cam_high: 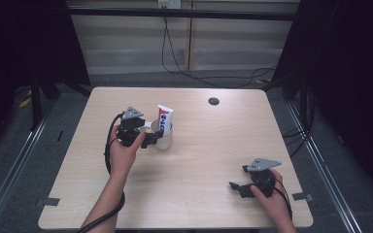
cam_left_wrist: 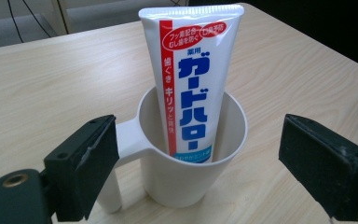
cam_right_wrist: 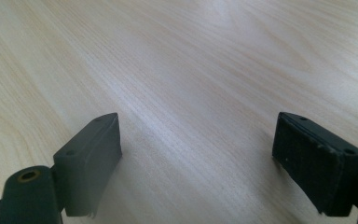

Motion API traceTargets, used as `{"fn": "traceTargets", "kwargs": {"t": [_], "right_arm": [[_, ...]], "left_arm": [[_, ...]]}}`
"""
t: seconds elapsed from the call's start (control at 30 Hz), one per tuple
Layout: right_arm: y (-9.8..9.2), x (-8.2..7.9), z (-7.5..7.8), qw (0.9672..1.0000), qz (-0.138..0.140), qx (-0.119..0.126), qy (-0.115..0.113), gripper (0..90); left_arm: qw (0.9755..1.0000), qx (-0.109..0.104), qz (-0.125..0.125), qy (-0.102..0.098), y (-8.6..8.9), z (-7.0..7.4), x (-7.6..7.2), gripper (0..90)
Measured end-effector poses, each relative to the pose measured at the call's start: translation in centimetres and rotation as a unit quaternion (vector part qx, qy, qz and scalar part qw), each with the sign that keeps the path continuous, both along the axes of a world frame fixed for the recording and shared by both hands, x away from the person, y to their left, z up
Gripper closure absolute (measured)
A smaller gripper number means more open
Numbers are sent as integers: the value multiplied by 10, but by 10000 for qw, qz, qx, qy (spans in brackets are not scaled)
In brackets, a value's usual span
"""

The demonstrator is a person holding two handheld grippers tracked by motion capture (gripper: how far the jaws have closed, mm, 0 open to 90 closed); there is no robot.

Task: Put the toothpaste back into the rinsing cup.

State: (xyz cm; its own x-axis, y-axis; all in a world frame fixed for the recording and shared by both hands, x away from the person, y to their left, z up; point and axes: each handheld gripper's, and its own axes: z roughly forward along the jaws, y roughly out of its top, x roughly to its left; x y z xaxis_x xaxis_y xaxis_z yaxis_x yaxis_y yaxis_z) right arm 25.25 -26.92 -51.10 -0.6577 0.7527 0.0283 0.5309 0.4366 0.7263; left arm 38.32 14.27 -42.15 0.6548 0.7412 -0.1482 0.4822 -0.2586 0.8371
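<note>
- The tube point(cam_left_wrist: 191, 79) stands upright inside the cup point(cam_left_wrist: 186, 177), cap end down, leaning against the far wall; that part looks done — the tube is already housed in the cup.
- What seems left is a grasp or a move of the cup; nothing grips it yet.
- The left gripper point(cam_left_wrist: 200, 163) has its fingers point(cam_left_wrist: 86, 161) spread wide and empty; the cup sits between them, its handle point(cam_left_wrist: 128, 140) touching or just beside the near-side finger, the other finger well apart from the cup wall.
- In the high view the cup point(cam_high: 165, 138) sits left of centre on the surface point(cam_high: 209, 160).
- The right gripper point(cam_high: 243, 187) rests near the front right edge — fingers open, holding nothing, well apart from the cup.
</note>
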Motion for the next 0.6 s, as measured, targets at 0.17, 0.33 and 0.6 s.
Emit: {"fn": "traceTargets", "kwargs": {"t": [0.17,0.33,0.6], "right_arm": [[0,0,0,10000,1,-1,2,149],[0,0,0,10000,1,-1,2,149],[0,0,0,10000,1,-1,1,149]], "left_arm": [[10000,4,-14,3,4,1,-3,124],[10000,-18,-32,30,7,-1,-6,133],[9999,30,-58,78,11,-10,-12,139]]}}
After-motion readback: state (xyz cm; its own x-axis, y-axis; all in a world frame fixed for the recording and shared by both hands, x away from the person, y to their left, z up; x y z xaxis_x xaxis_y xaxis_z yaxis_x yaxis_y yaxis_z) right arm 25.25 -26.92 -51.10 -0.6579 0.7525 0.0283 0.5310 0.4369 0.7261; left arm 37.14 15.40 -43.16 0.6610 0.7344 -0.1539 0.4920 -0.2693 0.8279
